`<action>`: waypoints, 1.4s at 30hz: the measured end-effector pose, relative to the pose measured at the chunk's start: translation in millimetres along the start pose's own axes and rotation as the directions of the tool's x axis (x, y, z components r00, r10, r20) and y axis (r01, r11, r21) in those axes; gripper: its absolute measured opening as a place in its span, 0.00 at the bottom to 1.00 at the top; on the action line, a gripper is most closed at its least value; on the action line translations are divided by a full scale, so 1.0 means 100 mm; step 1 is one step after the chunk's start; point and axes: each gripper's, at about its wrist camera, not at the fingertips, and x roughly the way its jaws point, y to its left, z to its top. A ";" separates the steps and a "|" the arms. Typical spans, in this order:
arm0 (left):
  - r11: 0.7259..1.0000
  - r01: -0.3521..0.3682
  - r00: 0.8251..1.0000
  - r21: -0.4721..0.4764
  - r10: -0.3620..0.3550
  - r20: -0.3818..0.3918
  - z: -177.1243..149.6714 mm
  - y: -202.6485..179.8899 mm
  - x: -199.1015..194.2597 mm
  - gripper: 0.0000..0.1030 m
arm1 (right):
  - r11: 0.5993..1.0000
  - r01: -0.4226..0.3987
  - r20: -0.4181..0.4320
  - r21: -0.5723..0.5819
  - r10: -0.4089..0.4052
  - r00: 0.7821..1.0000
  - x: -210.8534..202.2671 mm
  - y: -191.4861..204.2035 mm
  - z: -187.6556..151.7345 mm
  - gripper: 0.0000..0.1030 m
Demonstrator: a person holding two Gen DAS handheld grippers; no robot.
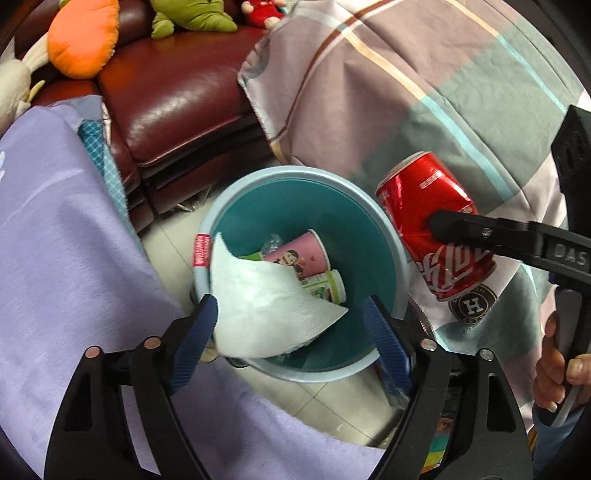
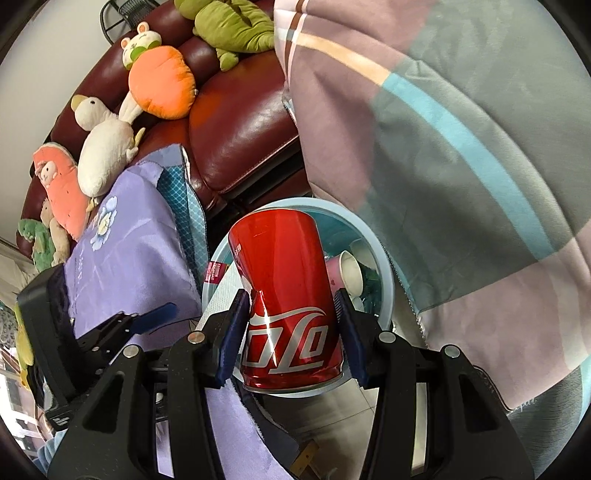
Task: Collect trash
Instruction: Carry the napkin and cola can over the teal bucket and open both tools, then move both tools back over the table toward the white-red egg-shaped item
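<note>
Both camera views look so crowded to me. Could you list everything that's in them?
Trash bin: one, teal inside with pale blue rim, on the tiled floor.
Paper cup: one, pink, lying inside the bin.
Tissue: one, white, over the bin's near rim, touching the left gripper's finger.
Cola can: one, red, dented, above the bin.
Sofa: one, dark red leather, behind the bin.
Plush toys: several; orange carrot, green, white duck, on the sofa.
Cloths: purple left, striped right.
Left gripper: open.
Right gripper: closed on the can.
Person's hand: on the right gripper's handle.
</note>
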 end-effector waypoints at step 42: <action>0.987 0.009 0.990 -0.162 0.014 0.143 -0.95 0.75 -1.31 0.92 | 0.983 0.082 -0.047 -0.162 -0.091 0.995 -0.31 1.24 -0.59 0.80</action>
